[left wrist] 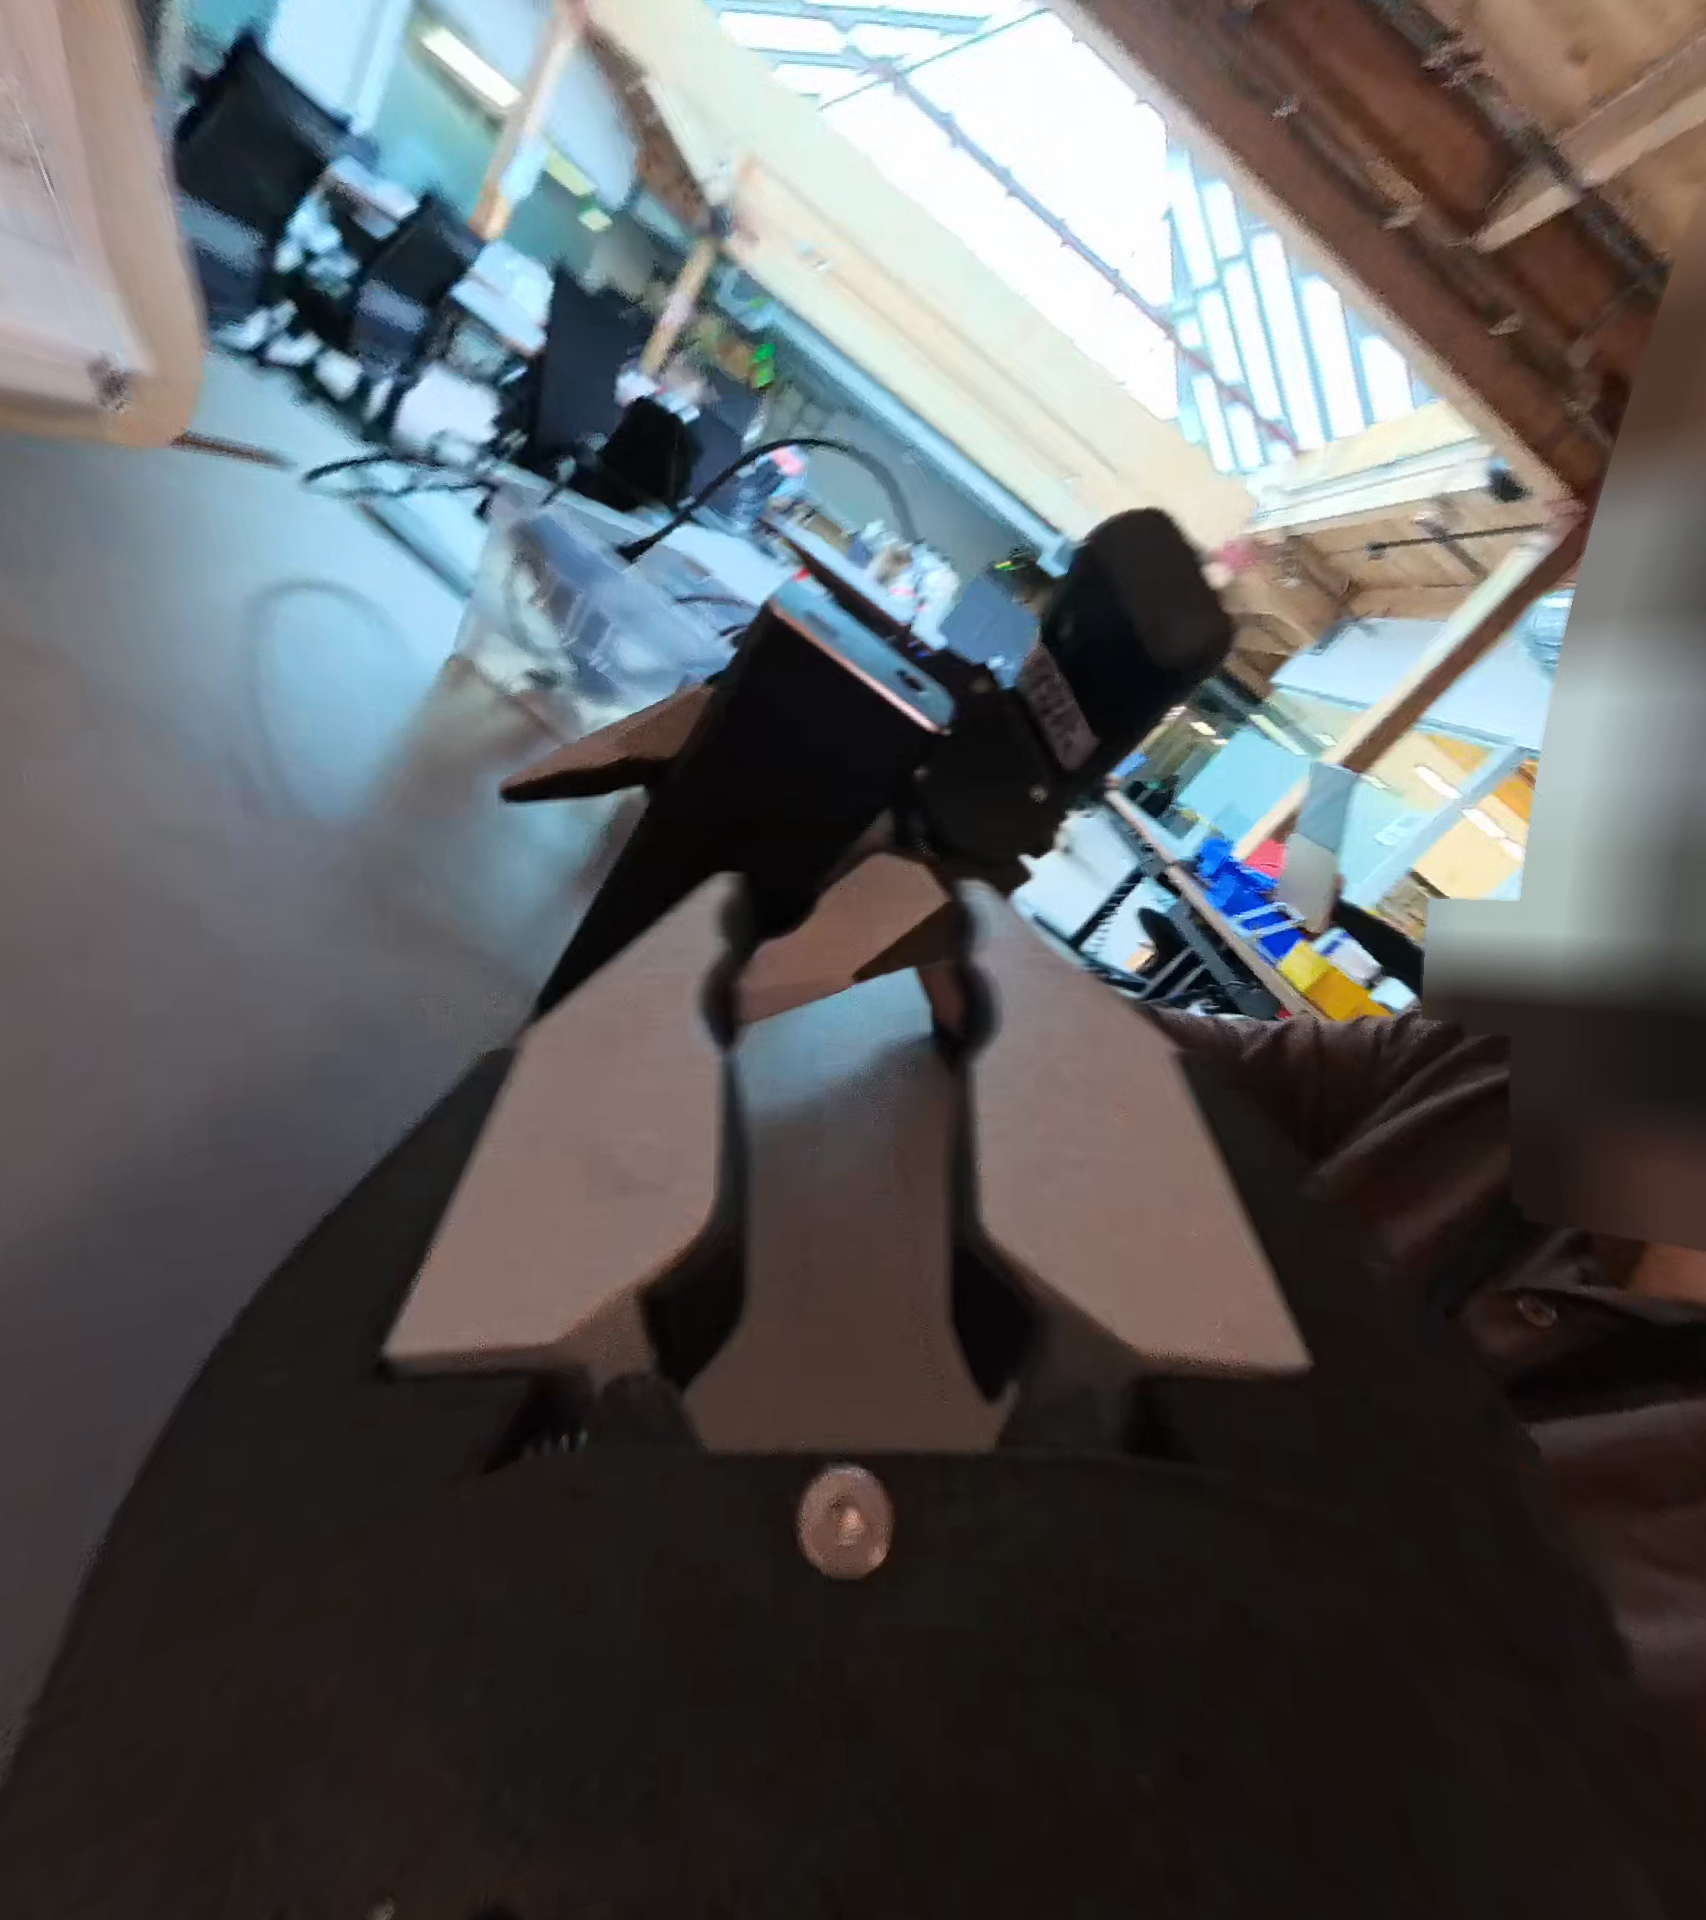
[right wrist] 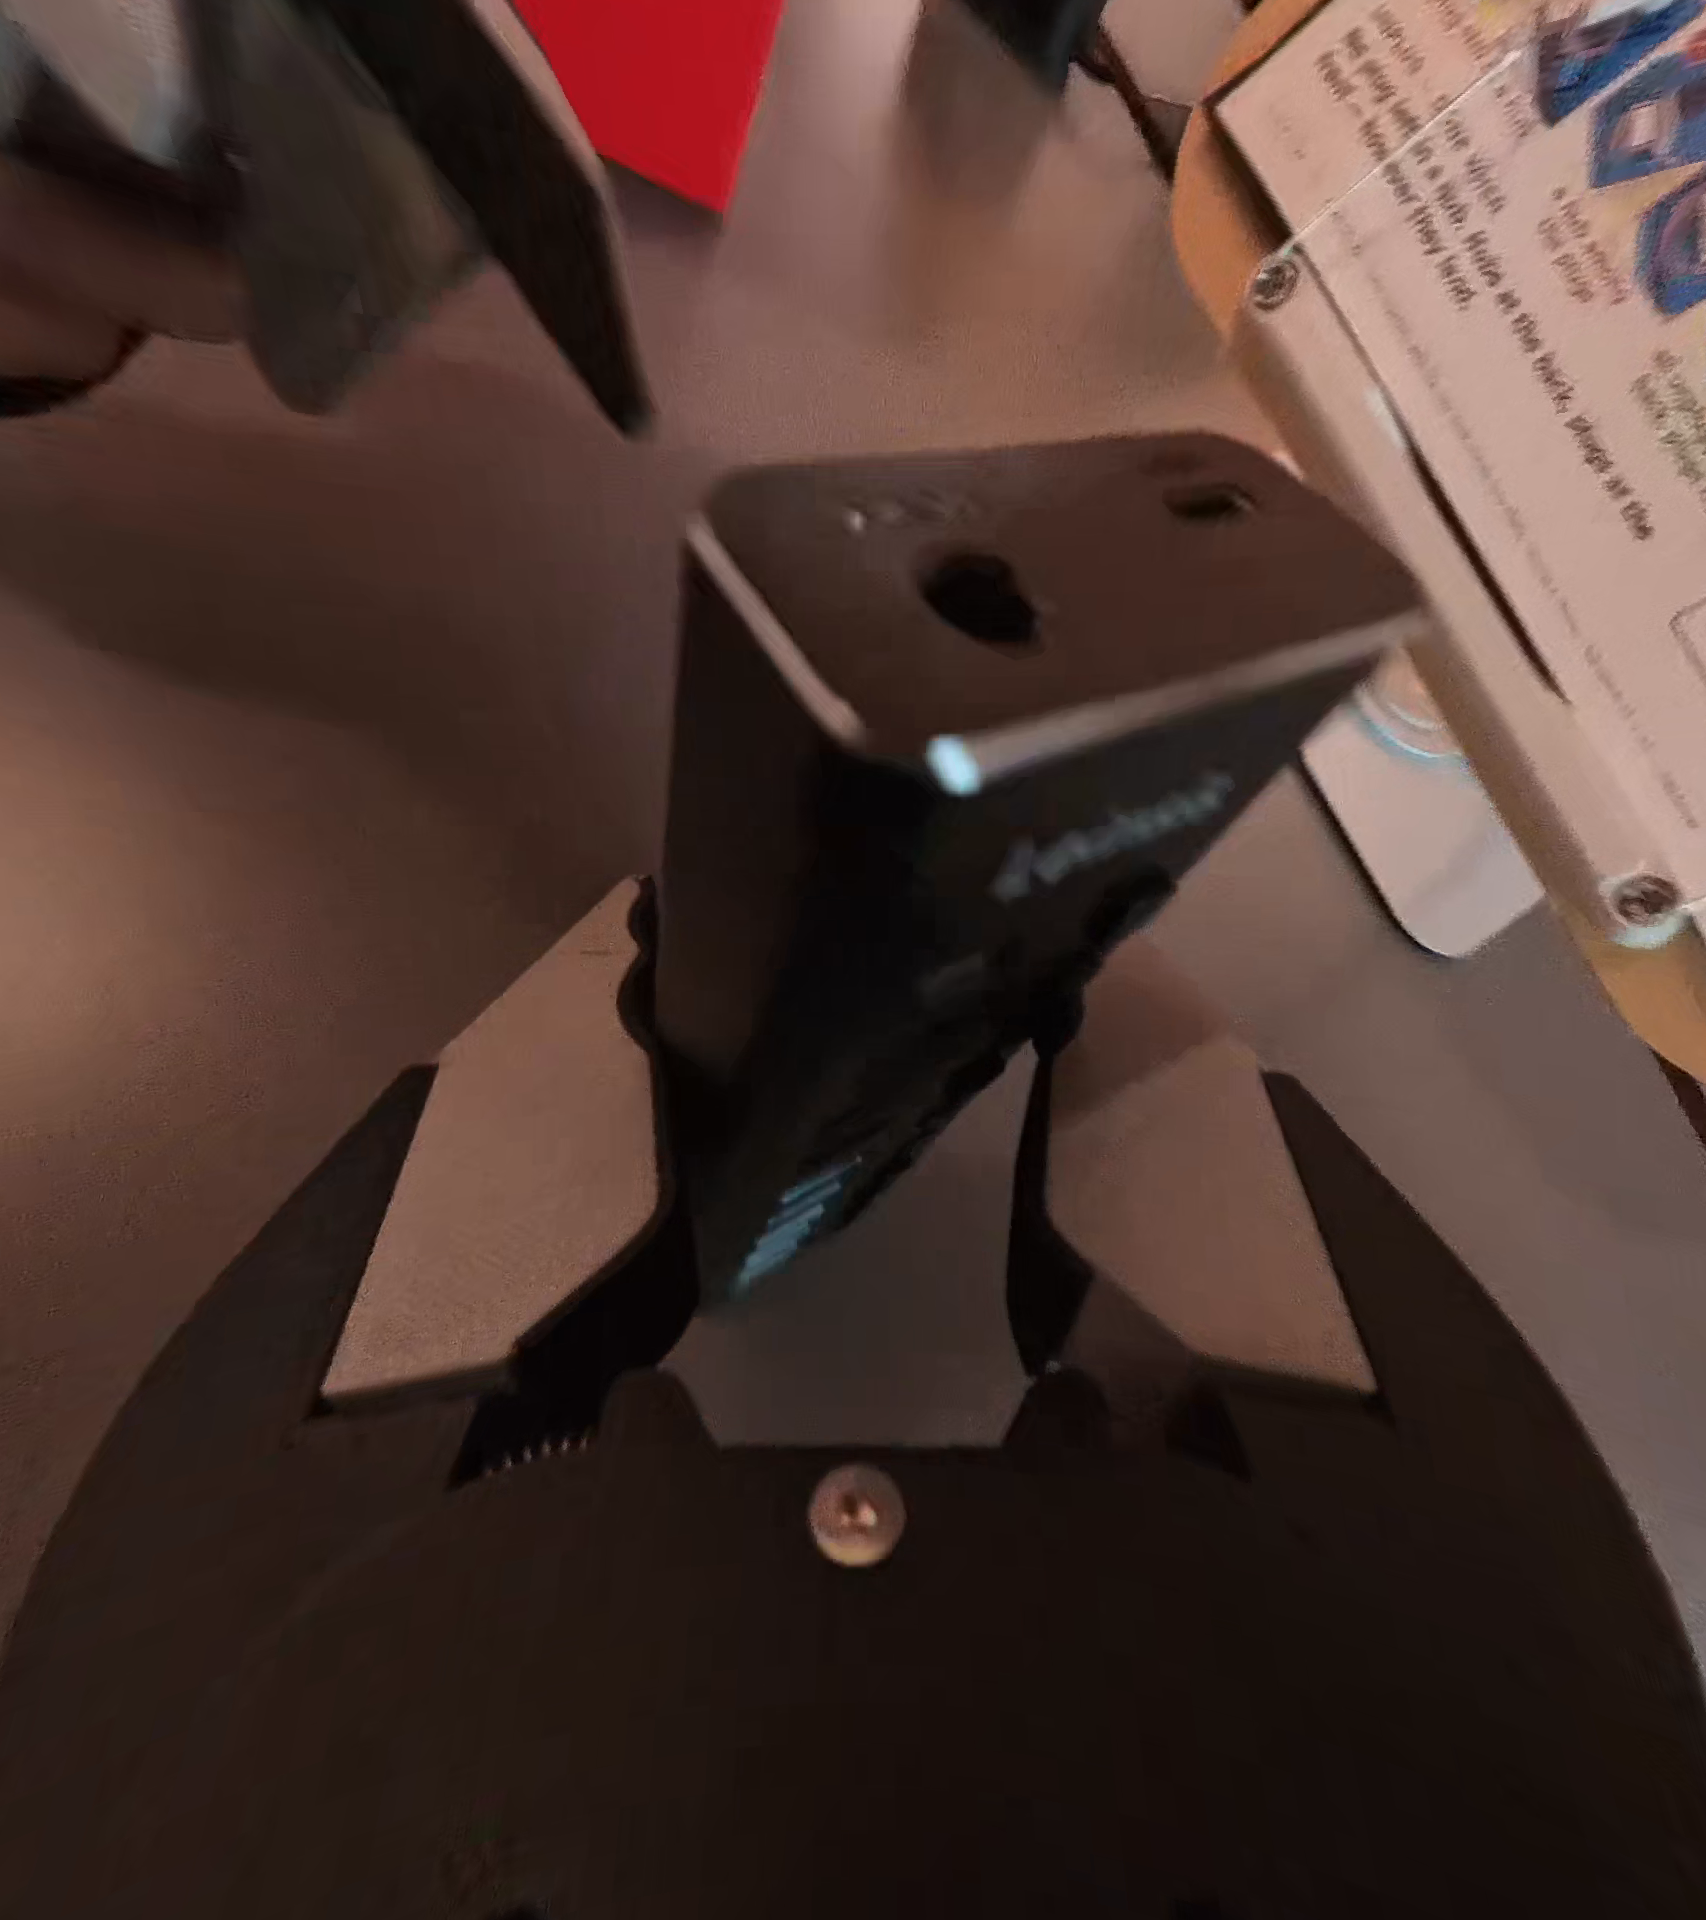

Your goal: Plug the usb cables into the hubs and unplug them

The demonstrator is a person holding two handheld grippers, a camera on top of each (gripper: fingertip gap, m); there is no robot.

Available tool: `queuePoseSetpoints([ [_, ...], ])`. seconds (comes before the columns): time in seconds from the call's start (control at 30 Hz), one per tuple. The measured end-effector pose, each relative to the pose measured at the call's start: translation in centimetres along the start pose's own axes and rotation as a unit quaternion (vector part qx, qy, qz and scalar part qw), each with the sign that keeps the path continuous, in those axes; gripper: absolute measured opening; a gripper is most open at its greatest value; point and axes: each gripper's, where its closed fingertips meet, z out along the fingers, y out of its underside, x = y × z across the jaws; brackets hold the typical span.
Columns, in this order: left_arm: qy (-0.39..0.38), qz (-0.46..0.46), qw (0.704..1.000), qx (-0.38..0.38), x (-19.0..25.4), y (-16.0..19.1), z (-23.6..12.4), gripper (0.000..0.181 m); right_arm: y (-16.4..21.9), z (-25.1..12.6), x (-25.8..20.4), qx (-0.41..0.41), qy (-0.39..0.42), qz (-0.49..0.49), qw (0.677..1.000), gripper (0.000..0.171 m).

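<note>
My right gripper is shut on a black USB hub and holds it above the table, one end face with round holes turned towards the camera. No cable shows plugged into that face. In the left wrist view the hub sits between the right gripper's two fingers, right in front of my left gripper. My left gripper is open with nothing between its fingers. It shows blurred at the top left of the right wrist view. Black cables lie farther back on the table.
A wooden board with a printed instruction card stands at the right, with a white object under it. A red object lies at the far edge. The person's dark sleeve is at the right. The grey table spreads left. My hands' fingertips stand some 10 centimetres from each other. It is some 25 centimetres from my right tips to the white object.
</note>
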Motion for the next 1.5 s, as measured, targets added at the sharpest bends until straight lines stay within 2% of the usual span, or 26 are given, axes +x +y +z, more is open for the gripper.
queuePoseSetpoints([
  [0.03,-0.018,-0.002,1.000,-0.014,-0.3,0.4,-0.2,0.046,-0.2,0.2,-0.5,0.002,-0.017,-0.001,1.000,0.069],
  [0.13,-0.062,0.036,0.996,-0.059,-0.4,1.7,-1.1,0.056,-0.1,1.2,-1.8,-0.009,-0.039,-0.024,0.999,0.069],
  [0.2,-0.095,0.061,0.990,-0.082,-0.6,2.1,-1.8,0.064,1.4,2.6,-3.2,-0.049,-0.060,-0.044,0.996,0.067],
  [0.33,-0.133,0.077,0.983,-0.101,-0.3,2.0,-3.7,0.065,2.3,3.5,-3.7,-0.071,-0.074,-0.038,0.994,0.068],
  [0.43,-0.193,0.082,0.971,-0.111,-0.4,1.2,-6.6,0.064,2.8,3.1,-3.4,-0.065,-0.078,-0.028,0.994,0.070],
  [0.57,-0.310,0.110,0.936,-0.127,0.4,-0.6,-13.0,0.068,2.1,1.9,-2.8,-0.036,-0.087,0.003,0.996,0.085],
  [0.63,-0.378,0.111,0.908,-0.141,0.7,-1.2,-17.0,0.075,1.3,1.2,-2.2,-0.014,-0.084,0.015,0.996,0.083],
  [0.73,-0.496,0.097,0.844,-0.179,0.0,-0.9,-24.4,0.083,0.4,0.5,-1.6,0.012,-0.081,0.033,0.996,0.080],
  [0.8,-0.549,0.074,0.810,-0.194,-0.6,0.0,-28.9,0.085,0.2,0.4,-1.4,0.022,-0.078,0.040,0.996,0.075],
  [0.87,-0.576,0.040,0.792,-0.198,-1.6,1.3,-32.2,0.087,0.1,0.4,-1.4,0.021,-0.075,0.043,0.996,0.073],
  [0.9,-0.575,0.016,0.795,-0.195,-2.1,2.2,-32.9,0.087,0.1,0.5,-1.5,0.020,-0.074,0.041,0.996,0.073],
  [0.97,-0.522,-0.029,0.832,-0.189,-2.3,4.1,-31.4,0.073,0.1,0.5,-1.6,0.019,-0.070,0.036,0.997,0.072],
  [1.0,-0.480,-0.038,0.856,-0.189,-1.8,4.9,-29.4,0.078,0.2,0.6,-1.6,0.018,-0.066,0.034,0.997,0.071],
  [1.03,-0.464,-0.026,0.863,-0.200,-1.6,5.6,-27.9,0.086,0.3,0.6,-1.5,0.017,-0.064,0.034,0.997,0.070],
  [1.13,-0.434,0.023,0.867,-0.245,-0.6,6.7,-24.0,0.094,0.5,0.7,-1.1,0.016,-0.059,0.043,0.997,0.070],
  [1.23,-0.394,0.047,0.882,-0.254,1.1,5.8,-21.3,0.081,0.7,0.7,-0.3,0.021,-0.050,0.061,0.997,0.070],
  [1.3,-0.401,0.065,0.886,-0.224,1.7,3.3,-21.6,0.077,0.6,0.5,0.3,0.030,-0.046,0.075,0.996,0.069],
  [1.4,-0.471,0.073,0.856,-0.198,0.4,-0.1,-25.2,0.070,0.3,0.2,0.8,0.044,-0.047,0.094,0.993,0.067],
  [1.5,-0.494,0.041,0.834,-0.244,-1.4,-0.1,-27.8,0.073,0.2,0.1,0.9,0.052,-0.050,0.105,0.992,0.065],
])
